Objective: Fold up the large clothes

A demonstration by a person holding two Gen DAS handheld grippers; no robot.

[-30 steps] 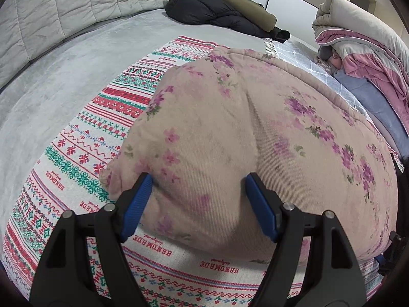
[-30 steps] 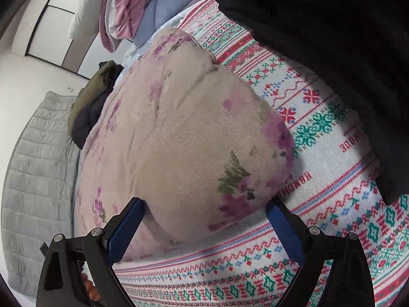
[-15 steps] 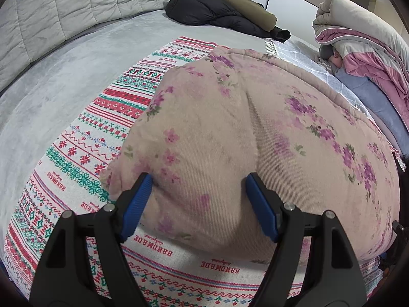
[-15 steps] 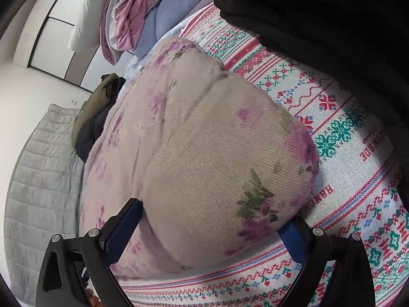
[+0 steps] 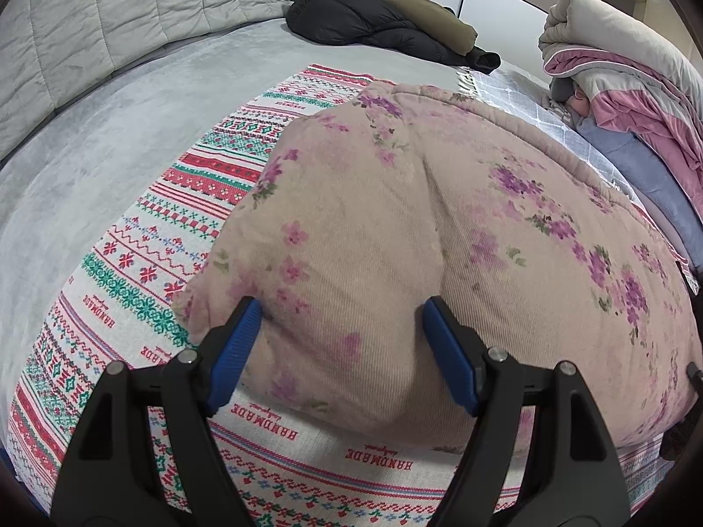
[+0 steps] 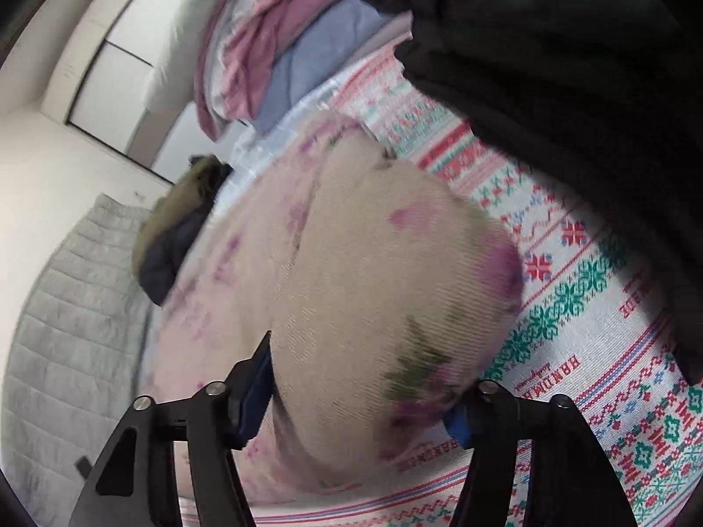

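A thick beige padded garment with purple flowers (image 5: 439, 219) lies bunched on a red, green and white patterned blanket (image 5: 175, 237) on the bed. My left gripper (image 5: 338, 329) is open, and its blue fingers (image 5: 237, 342) straddle the garment's near corner. In the right wrist view the same garment (image 6: 373, 285) fills the middle. My right gripper (image 6: 364, 377) is open, and its fingers (image 6: 257, 391) press around the garment's rounded end. The fabric hides most of the right finger.
A grey bedsheet (image 5: 110, 131) and quilted headboard (image 5: 110, 13) lie to the left. A black and olive jacket (image 5: 382, 22) lies at the far end. Folded pink and grey bedding (image 5: 624, 79) is stacked on the right. Dark fabric (image 6: 571, 66) hangs at the upper right of the right wrist view.
My right gripper has pushed further onto the garment's end, and its view is now blurred by motion. My left gripper has barely moved.
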